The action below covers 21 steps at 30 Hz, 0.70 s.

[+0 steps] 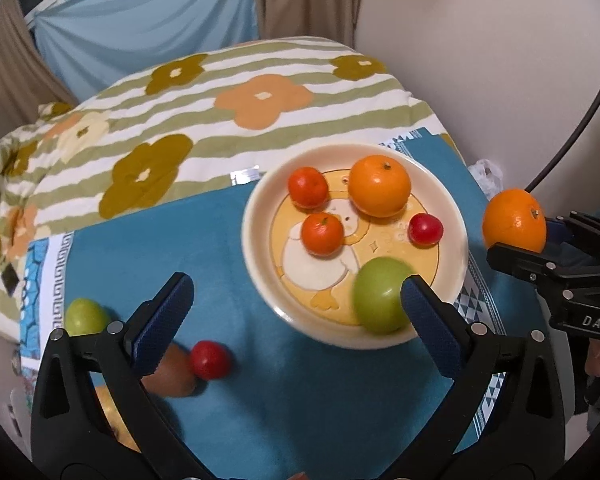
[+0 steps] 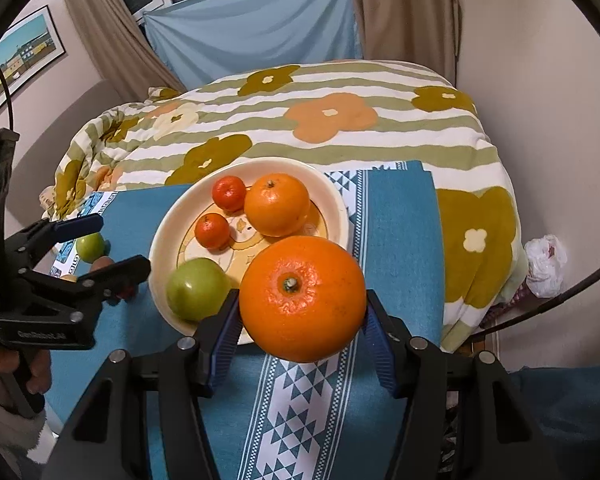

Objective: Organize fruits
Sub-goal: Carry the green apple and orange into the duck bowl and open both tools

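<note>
A cream plate (image 1: 254, 240) with a duck picture sits on a blue cloth. In it lie an orange (image 1: 379, 185), two small tangerines (image 1: 308, 187), a small red fruit (image 1: 425, 229) and a green apple (image 1: 382, 295). My left gripper (image 1: 298, 282) hangs open over the plate's near edge, its right finger beside the green apple and nothing between the pads. My right gripper (image 2: 302, 308) is shut on a big orange (image 2: 303, 298), held above the cloth just right of the plate (image 2: 332, 192). The left gripper (image 2: 108, 246) shows wide open in the right wrist view.
Loose on the blue cloth (image 1: 160, 248) to the left lie a second green apple (image 1: 85, 316), a red fruit (image 1: 210, 359) and a brown fruit (image 1: 172, 376). Behind is a flowered striped blanket (image 1: 220, 100). A white plastic bag (image 2: 546, 264) lies far right.
</note>
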Motion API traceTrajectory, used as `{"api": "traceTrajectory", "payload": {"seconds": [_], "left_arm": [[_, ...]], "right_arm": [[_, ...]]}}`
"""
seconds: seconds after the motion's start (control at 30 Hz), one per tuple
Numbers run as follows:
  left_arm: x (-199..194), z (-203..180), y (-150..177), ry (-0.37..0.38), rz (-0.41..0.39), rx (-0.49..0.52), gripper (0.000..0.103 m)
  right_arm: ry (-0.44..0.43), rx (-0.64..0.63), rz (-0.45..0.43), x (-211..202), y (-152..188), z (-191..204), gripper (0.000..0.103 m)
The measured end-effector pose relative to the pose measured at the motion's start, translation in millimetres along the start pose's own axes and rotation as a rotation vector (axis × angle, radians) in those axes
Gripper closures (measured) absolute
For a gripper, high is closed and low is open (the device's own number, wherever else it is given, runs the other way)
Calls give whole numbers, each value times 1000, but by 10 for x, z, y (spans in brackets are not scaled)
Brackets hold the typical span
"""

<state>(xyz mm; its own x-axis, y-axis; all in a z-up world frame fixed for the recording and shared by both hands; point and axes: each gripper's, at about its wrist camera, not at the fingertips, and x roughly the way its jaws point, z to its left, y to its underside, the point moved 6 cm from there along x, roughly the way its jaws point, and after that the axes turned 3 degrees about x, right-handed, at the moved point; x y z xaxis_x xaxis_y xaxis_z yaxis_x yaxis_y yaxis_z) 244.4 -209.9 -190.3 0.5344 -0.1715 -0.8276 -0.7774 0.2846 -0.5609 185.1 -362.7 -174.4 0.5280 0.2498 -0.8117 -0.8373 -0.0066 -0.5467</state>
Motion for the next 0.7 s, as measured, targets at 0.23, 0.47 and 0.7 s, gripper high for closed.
{"api": "traceTrajectory", "payload": {"seconds": [0.23,0.47,0.7], "left_arm": [[-178,178,139,-24,-2,-54,0],[-243,336,284,-50,5,-120,0],[-249,421,326,-69,6,-160,0]], "right_arm": [[-19,-42,31,129,-16,94,49],[-46,-91,56,273,-30,180,49],[-70,-136,79,379,-28,292,49]]}}
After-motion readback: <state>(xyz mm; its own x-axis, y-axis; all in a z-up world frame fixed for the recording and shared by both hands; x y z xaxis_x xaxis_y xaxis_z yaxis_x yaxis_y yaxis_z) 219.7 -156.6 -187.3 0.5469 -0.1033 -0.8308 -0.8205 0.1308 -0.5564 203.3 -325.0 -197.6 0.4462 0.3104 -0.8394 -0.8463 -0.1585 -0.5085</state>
